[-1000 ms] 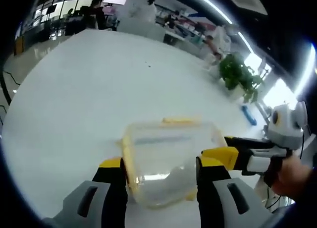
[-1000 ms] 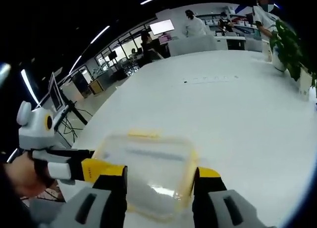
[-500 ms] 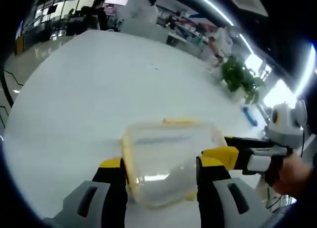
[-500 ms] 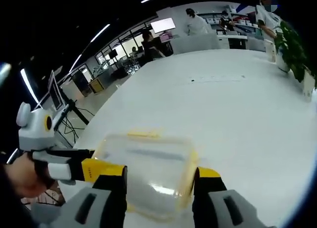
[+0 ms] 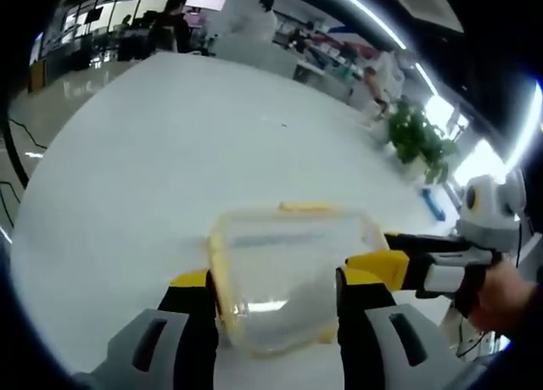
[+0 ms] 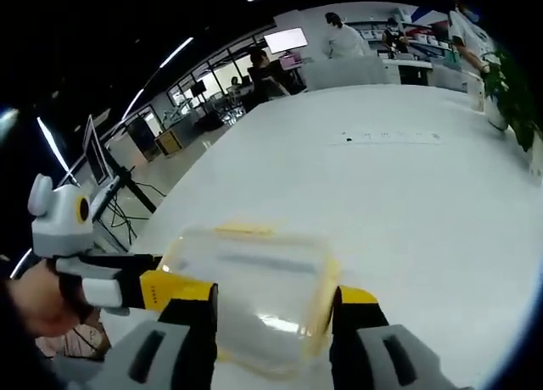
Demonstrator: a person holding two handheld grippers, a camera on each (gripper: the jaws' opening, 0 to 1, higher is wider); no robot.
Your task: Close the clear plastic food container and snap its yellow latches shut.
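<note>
1 clear container (image 5: 284,280) on 1 white table (image 5: 153,161), near edge. 2 yellow latches (image 5: 310,208) seen: 1 far side, 1 left side. 2 grippers: left gripper (image 5: 276,301), right gripper (image 6: 271,309). 1 potted plant (image 5: 416,136) far right. 1 blue item (image 5: 428,199) nr plant. Approx 4 ppl in bg.

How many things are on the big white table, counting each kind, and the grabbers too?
Clear container with yellow latches: 1
Potted plant: 1
Blue thing near the plant, too small to identify: 1
Grippers: 2, left gripper and right gripper
Total: 5
</note>
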